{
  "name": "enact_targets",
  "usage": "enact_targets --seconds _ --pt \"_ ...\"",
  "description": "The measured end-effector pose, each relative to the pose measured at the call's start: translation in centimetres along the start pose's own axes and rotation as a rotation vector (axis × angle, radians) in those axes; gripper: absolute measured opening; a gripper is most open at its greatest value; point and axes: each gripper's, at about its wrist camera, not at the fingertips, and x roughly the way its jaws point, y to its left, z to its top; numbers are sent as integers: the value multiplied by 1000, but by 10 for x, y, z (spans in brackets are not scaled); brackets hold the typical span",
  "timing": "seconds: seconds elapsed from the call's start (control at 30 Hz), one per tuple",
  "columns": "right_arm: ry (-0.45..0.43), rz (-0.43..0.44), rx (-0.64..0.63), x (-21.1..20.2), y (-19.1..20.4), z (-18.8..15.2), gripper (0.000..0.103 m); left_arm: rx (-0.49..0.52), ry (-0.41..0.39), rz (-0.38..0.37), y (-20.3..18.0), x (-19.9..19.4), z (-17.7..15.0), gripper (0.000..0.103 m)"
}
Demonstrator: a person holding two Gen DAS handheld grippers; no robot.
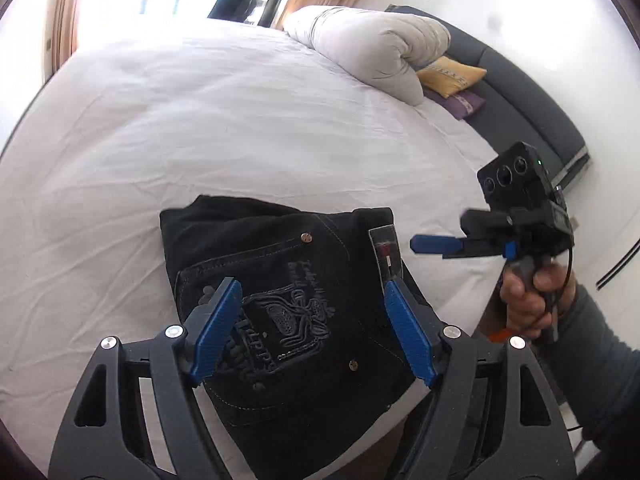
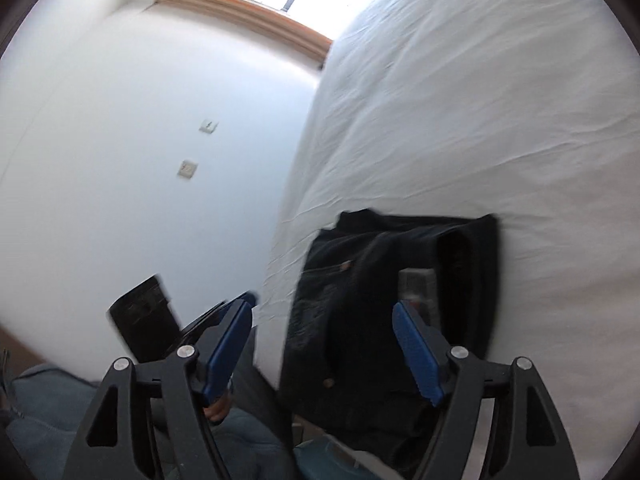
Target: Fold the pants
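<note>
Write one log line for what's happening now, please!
black jeans: folded on white bed | left gripper: open, above | right gripper: open, empty

Your left tongs [image 1: 312, 328] stand wide open, the two blue pads [image 1: 216, 332] spread far apart and gripping nothing, aimed forward and downward. Your right tongs [image 1: 432, 243] are seen side-on from the left camera, held off to the right and pointing leftward, level rather than tipped down. Your right hand [image 1: 532, 296] wraps the handle below them, fingers curled around it, with a dark sleeve [image 1: 600, 344] covering the forearm. In the right camera those right tongs [image 2: 322, 348] are spread wide too, blue pads [image 2: 416, 354] well apart with nothing between them.
</note>
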Motion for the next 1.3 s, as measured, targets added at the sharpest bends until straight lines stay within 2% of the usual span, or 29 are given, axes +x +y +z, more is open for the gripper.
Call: enact_targets --seconds 0.07,0.13,0.17,0.2,0.23,0.27,0.4,0.43,0.47,0.57,0.67,0.73,0.8,0.87,0.93,0.97,1.17,1.3 --pt "90 -39 14 26 -5 -11 76 -29 27 18 14 7 -2 73" --pt "178 -137 94 44 -35 -28 77 -51 58 -21 26 23 -14 73" --pt "191 -148 154 46 -54 -37 66 -57 79 -17 36 34 -24 72" --pt "156 -128 198 38 -67 -44 56 -55 92 -4 37 40 -29 70" --pt "127 -118 236 28 -76 -49 34 -44 91 -6 34 50 -33 70" --pt "107 -117 266 19 -81 -53 22 -32 86 -13 34 53 -35 70" --pt "78 -146 256 -6 -74 -69 21 -37 44 -63 38 37 -22 70" --pt "63 -149 232 -11 -66 -68 26 -45 29 -77 42 30 -14 70" --pt "38 -120 206 -14 -57 -63 39 -49 19 -92 45 24 -7 70" --pt "-28 8 125 -11 -31 -37 62 -37 3 -147 50 8 18 70" --pt "-7 36 128 18 -35 -10 66 -44 79 -260 59 29 41 69" --pt "48 -23 170 41 -55 -2 66 -100 120 -318 75 46 44 61" --pt "65 -58 237 50 -78 -2 52 -140 130 -358 88 54 40 46" --pt "26 -31 304 43 -96 -7 18 -183 131 -430 100 56 31 39" --pt "16 -34 349 39 -109 -15 0 -211 126 -469 107 57 21 36" --pt "8 -17 361 37 -114 -17 0 -220 130 -473 110 59 16 31" --pt "21 -57 337 40 -105 -15 0 -262 102 -553 117 53 -6 32" --pt "18 -66 331 45 -100 -13 0 -254 123 -602 112 43 -33 32"
